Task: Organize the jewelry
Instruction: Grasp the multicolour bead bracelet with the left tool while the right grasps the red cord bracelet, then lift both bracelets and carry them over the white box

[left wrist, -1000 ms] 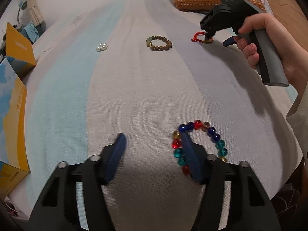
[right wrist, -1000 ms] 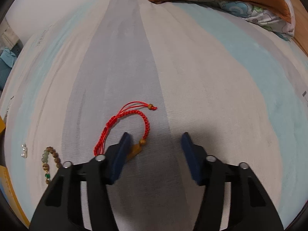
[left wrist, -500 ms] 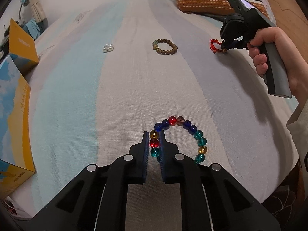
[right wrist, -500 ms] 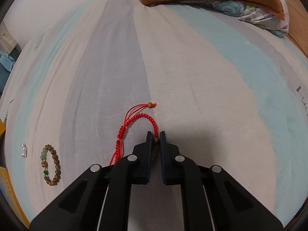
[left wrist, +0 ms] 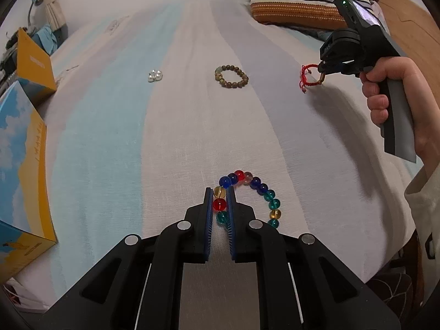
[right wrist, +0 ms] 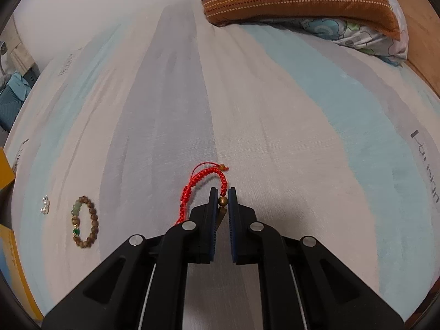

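With the left gripper (left wrist: 219, 202) clamped on the glass-bead bracelet (left wrist: 249, 196) and the right gripper (right wrist: 222, 202) on the red cord bracelet (right wrist: 203, 185), both low over the bed (left wrist: 192, 126), lifting slowly likely avoids slipping.

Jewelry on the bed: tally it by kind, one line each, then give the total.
Bead bracelets: 2, the colourful glass one shut in the left tongs and the brown wooden one lying free.
Red cord bracelets: 1, shut in the right tongs.
Pearl pieces: 1.
Total: 4
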Action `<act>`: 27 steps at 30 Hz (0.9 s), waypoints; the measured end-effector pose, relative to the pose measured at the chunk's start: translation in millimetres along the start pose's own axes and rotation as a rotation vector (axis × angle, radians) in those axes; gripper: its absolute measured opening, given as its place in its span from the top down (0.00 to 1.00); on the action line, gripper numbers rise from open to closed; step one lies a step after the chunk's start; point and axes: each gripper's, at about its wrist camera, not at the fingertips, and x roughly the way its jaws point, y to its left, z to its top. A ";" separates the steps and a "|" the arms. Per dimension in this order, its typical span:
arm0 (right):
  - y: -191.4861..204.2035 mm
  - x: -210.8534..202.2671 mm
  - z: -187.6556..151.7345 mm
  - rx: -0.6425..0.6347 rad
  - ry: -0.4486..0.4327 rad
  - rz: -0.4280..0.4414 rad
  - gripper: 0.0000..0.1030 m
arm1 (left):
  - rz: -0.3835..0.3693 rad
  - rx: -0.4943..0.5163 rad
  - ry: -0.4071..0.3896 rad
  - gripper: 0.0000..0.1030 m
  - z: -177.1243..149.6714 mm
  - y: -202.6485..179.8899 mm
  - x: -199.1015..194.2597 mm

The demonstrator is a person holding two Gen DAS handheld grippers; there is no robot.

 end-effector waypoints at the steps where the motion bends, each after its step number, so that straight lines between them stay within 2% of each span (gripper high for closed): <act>1: -0.4 -3.3 -0.6 -0.003 -0.003 0.002 0.93 | -0.003 -0.003 -0.001 0.91 0.1 0.1 -2.1; 11: -1.5 -46.6 -15.0 -0.036 -0.058 0.024 0.93 | 0.012 -0.001 -0.035 0.91 2.0 1.3 -29.3; 19: 4.3 -76.2 -34.8 -0.045 -0.088 0.056 0.93 | 0.021 -0.043 -0.055 0.91 1.5 19.6 -52.2; 27: 26.5 -114.9 -57.4 -0.085 -0.123 0.085 0.93 | 0.032 -0.088 -0.075 0.91 0.2 44.2 -74.7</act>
